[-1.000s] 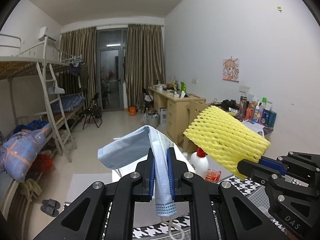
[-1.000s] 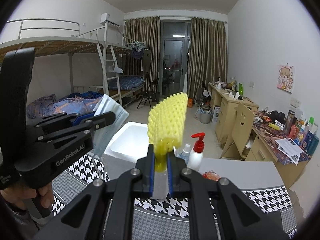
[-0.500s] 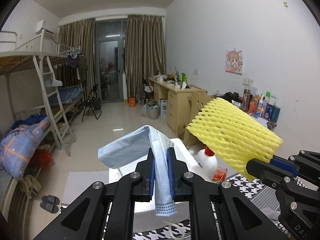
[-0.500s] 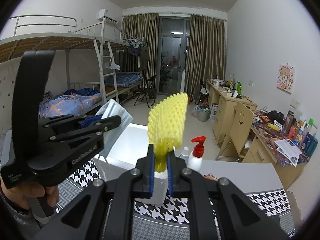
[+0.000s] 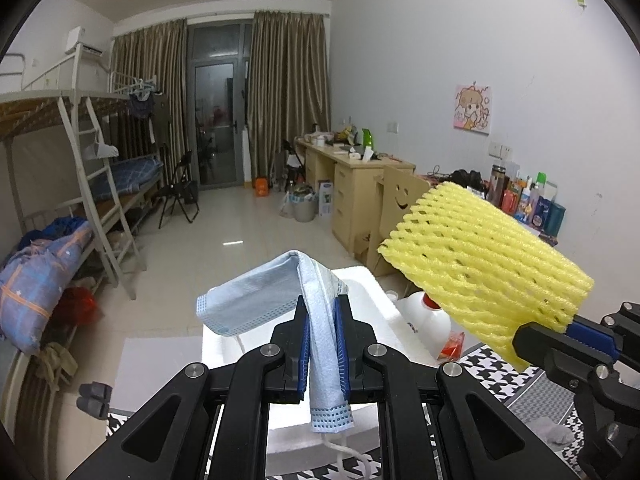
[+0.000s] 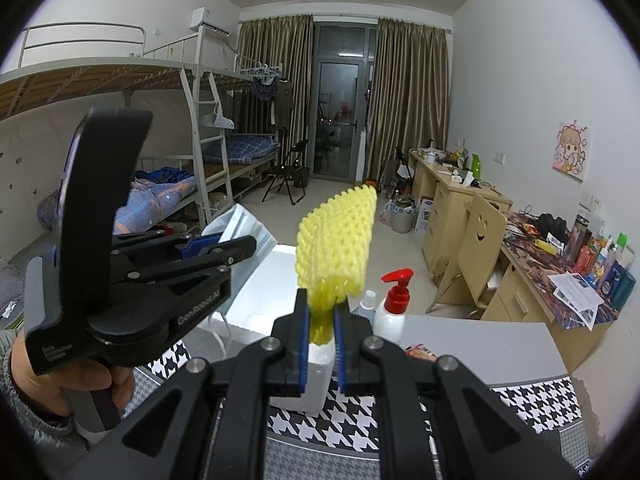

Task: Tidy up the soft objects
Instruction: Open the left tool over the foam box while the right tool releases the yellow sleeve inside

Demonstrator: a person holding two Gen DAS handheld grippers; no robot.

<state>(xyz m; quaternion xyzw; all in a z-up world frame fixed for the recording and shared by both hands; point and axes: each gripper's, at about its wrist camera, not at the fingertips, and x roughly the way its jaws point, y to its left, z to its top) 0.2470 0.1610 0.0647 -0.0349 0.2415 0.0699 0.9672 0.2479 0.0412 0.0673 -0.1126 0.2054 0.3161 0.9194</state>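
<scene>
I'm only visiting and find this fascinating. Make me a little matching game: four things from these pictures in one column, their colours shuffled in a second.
Things:
1. face mask
2. foam net sleeve
3. pump bottle's cap
4. foam box

Colours:
A. red
B. white
C. light blue
D. yellow

Pairs: 1-C, 2-D, 3-A, 4-B

Dorm room: metal bunk beds (image 6: 168, 80), wooden desks (image 5: 352, 176), curtained balcony door (image 6: 340, 116).
</scene>
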